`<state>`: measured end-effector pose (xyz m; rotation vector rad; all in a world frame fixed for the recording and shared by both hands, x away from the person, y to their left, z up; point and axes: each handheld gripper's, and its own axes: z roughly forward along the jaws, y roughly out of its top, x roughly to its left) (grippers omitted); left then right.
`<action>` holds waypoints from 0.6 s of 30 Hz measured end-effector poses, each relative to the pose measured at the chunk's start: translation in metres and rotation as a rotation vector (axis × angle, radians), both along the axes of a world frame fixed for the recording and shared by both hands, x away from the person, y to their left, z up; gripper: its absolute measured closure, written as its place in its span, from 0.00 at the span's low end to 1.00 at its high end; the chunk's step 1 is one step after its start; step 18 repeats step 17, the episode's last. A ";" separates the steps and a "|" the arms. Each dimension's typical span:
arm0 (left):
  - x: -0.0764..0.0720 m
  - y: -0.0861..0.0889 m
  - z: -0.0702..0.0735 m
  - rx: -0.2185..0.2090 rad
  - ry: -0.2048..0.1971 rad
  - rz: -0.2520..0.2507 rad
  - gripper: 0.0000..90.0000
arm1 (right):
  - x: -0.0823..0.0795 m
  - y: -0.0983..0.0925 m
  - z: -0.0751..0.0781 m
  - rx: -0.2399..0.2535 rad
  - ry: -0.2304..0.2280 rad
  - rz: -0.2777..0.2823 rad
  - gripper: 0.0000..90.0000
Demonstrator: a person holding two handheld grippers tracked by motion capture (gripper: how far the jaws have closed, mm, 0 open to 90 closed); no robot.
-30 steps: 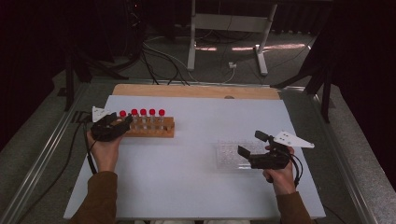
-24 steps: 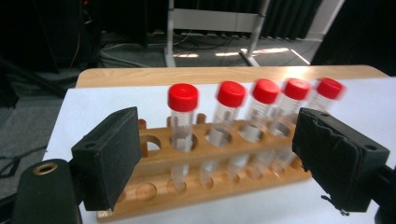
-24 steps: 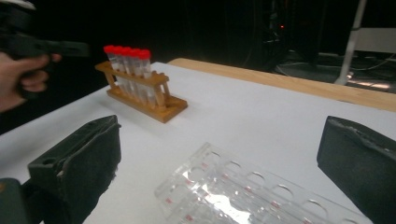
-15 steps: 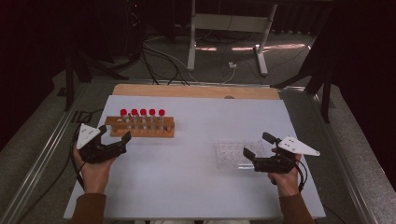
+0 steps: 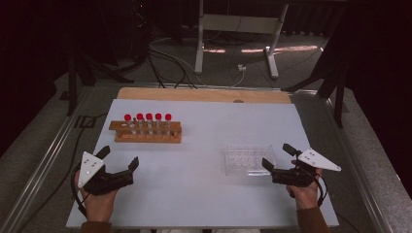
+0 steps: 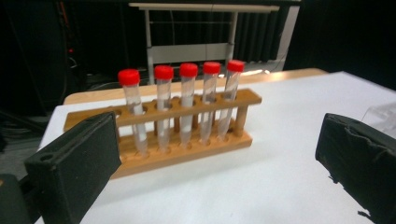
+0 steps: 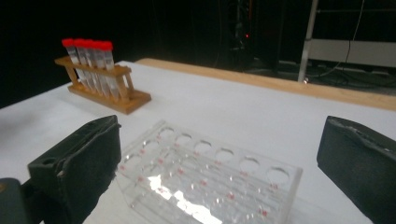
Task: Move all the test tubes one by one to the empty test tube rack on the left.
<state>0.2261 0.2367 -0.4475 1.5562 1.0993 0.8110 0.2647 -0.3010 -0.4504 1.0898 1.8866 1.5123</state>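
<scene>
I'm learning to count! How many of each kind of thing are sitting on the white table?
Test tubes with red caps: 5
Wooden rack: 1
Clear plastic rack: 1
Total: 7

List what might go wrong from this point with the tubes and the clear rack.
1. The five red-capped tubes stand close together in the wooden rack; the wide-open left gripper may nudge a neighbour when reaching for one.
2. The clear plastic rack looks light and lies loose on the white table; the open right gripper beside it could push it.
</scene>
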 end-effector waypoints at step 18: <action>-0.011 0.018 -0.011 -0.049 0.004 0.037 0.01 | 0.000 -0.010 -0.008 -0.017 0.011 -0.057 0.00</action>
